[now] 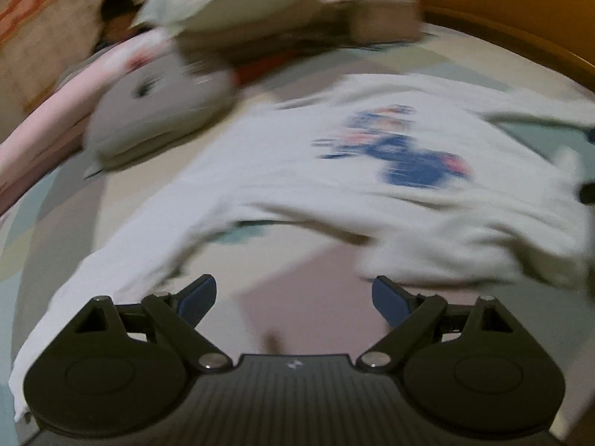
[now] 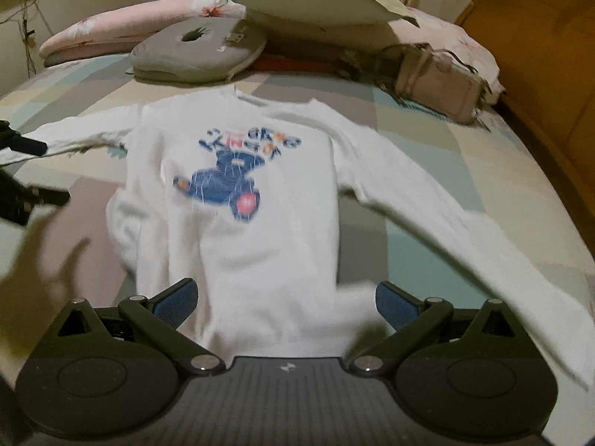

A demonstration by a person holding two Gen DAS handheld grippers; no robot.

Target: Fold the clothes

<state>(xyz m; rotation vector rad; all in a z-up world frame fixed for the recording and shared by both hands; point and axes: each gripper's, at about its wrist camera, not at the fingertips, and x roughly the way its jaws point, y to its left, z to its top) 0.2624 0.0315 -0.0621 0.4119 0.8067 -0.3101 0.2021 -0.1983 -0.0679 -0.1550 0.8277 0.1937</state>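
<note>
Both my left gripper (image 1: 293,299) and right gripper (image 2: 286,303) are spread wide, holding nothing. The white sweatshirt (image 2: 238,200) lies flat mid-bed (image 2: 427,126), so I'd pinch each sleeve by its cuff and fold inward.

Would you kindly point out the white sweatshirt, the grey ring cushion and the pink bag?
white sweatshirt (image 2: 238,245), right wrist view, plain chest below the print.
grey ring cushion (image 2: 174,55), right wrist view, top surface left of its hole.
pink bag (image 2: 435,81), right wrist view, front side.

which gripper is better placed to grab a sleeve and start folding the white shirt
Probably the left gripper. Its open jaws sit beside the near sleeve of the white shirt, which lies flat. The right gripper, also open, faces the shirt's hem, with its sleeve off to the side.
</note>
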